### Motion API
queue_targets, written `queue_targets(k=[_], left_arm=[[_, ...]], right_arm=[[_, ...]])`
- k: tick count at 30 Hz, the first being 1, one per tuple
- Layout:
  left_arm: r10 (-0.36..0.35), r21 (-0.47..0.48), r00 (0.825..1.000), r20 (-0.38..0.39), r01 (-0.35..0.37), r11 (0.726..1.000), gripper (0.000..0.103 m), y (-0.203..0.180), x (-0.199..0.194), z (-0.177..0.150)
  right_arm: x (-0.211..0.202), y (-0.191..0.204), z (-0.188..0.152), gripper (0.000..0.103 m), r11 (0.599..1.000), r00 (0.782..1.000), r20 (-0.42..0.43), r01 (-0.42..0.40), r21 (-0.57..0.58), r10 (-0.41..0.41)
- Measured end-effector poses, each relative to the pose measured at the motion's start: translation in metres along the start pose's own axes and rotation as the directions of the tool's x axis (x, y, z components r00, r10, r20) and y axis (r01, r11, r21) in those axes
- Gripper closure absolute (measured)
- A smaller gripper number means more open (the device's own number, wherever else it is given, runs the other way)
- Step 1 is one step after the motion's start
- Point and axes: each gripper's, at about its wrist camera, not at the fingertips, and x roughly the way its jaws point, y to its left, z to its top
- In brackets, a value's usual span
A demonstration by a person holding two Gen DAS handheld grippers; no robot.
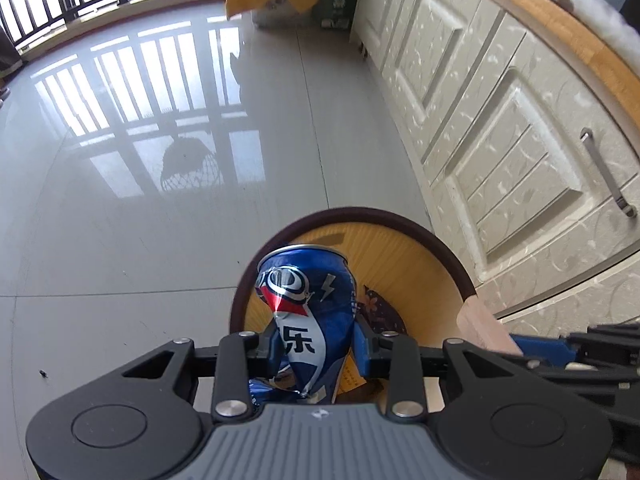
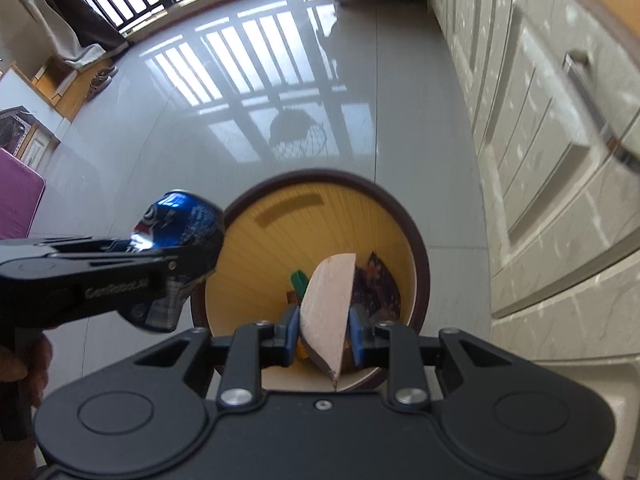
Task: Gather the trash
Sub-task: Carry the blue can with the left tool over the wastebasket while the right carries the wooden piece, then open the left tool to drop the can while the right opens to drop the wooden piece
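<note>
left wrist view looks steeply down at a glossy grey tile floor (image 1: 160, 240), where the left gripper (image 1: 320, 350) has its jaws closed on the pinched middle of a crushed blue cola can (image 1: 308, 292). the can stands upright between the blue pads, its silver top rim uppermost, over the near left edge of a round wastebasket (image 1: 400, 264) with a dark brown rim and a yellow ribbed inside.

right wrist view shows the right gripper (image 2: 324, 334) clamped on a flat pinkish piece of card (image 2: 326, 312) with one curved edge, held on edge above the basket's opening. down in the basket lie a dark patterned wrapper (image 2: 376, 284) and a green scrap (image 2: 299, 280). the left gripper and its can sit just left of the basket rim in this view, with a hand (image 2: 20, 372) on its handle.

cream cabinet doors (image 1: 500, 140) with a metal handle run along the right side, close beside the basket.
</note>
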Motion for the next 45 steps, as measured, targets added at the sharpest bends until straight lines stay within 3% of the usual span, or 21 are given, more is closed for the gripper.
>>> queue_targets(k=[7,14,26,27,29,30,31,35,40,45], left_arm=[[-0.012,-0.017,1.0,0.005,0.012,1.0,0.066,-0.001,0.02,0.007],[0.024,-0.024,1.0,-0.008,-0.024,0.999,0.039,0.013,0.024,0.008],[0.056,-0.056,0.998,-0.028,-0.058,0.997,0.026,0.035,0.02,-0.005],[0.057,-0.056,0.998,-0.027,-0.059,0.997,0.025,0.036,0.019,-0.005],[0.06,-0.056,0.998,-0.026,-0.062,0.997,0.021,0.036,0.017,-0.006],[0.062,-0.056,0.998,-0.027,-0.063,0.996,0.02,0.036,0.016,-0.006],[0.062,-0.056,0.998,-0.029,-0.064,0.996,0.019,0.037,0.015,-0.006],[0.07,-0.042,0.997,-0.038,-0.071,0.997,0.011,0.036,0.012,-0.008],[0.085,-0.031,0.995,-0.057,-0.087,0.996,0.0,0.032,0.009,-0.01],[0.105,-0.022,0.992,-0.071,-0.107,0.994,0.0,0.031,0.0,-0.013]], right_arm=[[0.006,0.003,0.0,0.076,1.0,0.999,-0.032,-0.019,-0.013,0.019],[0.011,0.004,-0.001,0.076,0.999,0.998,-0.051,-0.033,-0.014,0.032],[0.025,0.017,0.002,0.076,0.99,0.99,-0.073,-0.129,-0.066,0.124],[0.026,0.019,0.001,0.073,0.987,0.987,-0.075,-0.144,-0.07,0.139],[0.027,0.022,0.0,0.058,0.983,0.984,-0.073,-0.165,-0.077,0.16],[0.027,0.024,-0.001,0.039,0.982,0.984,-0.073,-0.169,-0.09,0.162],[0.027,0.027,-0.002,0.027,0.981,0.985,-0.075,-0.162,-0.105,0.154],[0.029,0.025,-0.002,0.021,0.987,0.989,-0.109,-0.109,-0.114,0.097],[0.027,0.018,-0.004,0.002,0.993,0.992,-0.122,-0.036,-0.115,0.022],[0.015,0.012,-0.001,0.0,0.995,0.995,-0.095,0.019,-0.098,-0.029]])
